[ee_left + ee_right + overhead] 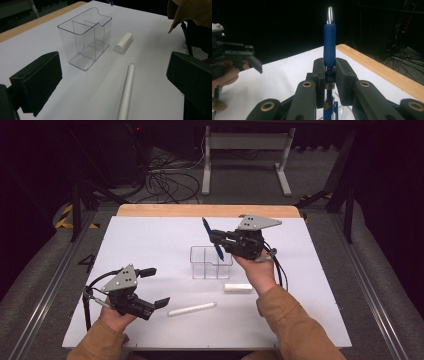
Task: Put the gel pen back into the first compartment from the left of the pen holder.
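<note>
My right gripper (216, 239) is shut on a blue pen (212, 238), held upright and slightly tilted above the clear plastic organiser (211, 262) at the table's middle. In the right gripper view the pen (329, 40) stands between the two pads with its silver tip up. My left gripper (154, 287) hovers open at the front left with nothing between its fingers. A white pen (192, 308) lies just right of it, and a short white cylinder (238, 288) lies near the organiser. In the left gripper view the organiser (85, 37), the white pen (127, 90) and the cylinder (123, 42) lie ahead.
The white table top (150, 245) has a wooden strip (205, 210) along its far edge. Behind it, a table frame (245, 155) and loose cables (167, 182) are on the floor. A sleeve (190, 12) hangs in at the upper right of the left gripper view.
</note>
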`<state>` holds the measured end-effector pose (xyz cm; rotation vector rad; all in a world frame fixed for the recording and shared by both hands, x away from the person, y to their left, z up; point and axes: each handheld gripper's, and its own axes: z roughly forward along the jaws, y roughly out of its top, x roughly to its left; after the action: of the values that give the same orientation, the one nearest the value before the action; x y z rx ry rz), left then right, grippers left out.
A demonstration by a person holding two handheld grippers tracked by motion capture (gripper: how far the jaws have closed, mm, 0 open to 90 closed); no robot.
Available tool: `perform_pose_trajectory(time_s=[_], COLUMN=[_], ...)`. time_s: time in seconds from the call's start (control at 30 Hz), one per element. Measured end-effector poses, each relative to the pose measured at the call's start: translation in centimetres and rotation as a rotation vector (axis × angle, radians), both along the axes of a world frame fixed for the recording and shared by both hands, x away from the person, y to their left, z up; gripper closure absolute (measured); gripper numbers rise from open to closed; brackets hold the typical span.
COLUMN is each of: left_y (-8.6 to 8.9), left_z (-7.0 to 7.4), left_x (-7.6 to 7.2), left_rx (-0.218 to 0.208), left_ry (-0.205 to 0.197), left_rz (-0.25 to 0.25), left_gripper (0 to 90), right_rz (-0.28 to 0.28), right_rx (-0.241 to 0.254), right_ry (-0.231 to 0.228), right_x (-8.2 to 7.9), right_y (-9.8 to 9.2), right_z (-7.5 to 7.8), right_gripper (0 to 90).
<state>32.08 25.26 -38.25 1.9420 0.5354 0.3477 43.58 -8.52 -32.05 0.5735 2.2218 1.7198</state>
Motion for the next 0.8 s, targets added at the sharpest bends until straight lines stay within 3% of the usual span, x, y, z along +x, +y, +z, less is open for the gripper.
perform_pose_trajectory(time_s=[0.17, 0.53, 0.8], left_y=[-0.1, -0.1, -0.1], left_z=[0.0, -0.1, -0.1], left_x=[-0.1, 0.0, 0.0], left_rx=[0.002, 0.002, 0.005], left_ry=[0.002, 0.001, 0.0], left_rz=[-0.003, -0.006, -0.009], left_gripper=[1.0, 1.0, 1.0], right_rz=[0.003, 0.021, 0.025], right_rx=[0.022, 0.019, 0.034], right_ry=[0.005, -0.027, -0.004], right_x=[0.5, 0.9, 1.4], right_y=[0.8, 3.3, 4.2], right_z=[-0.3, -0.9, -1.7], right_gripper=[78.7, 78.6, 78.5])
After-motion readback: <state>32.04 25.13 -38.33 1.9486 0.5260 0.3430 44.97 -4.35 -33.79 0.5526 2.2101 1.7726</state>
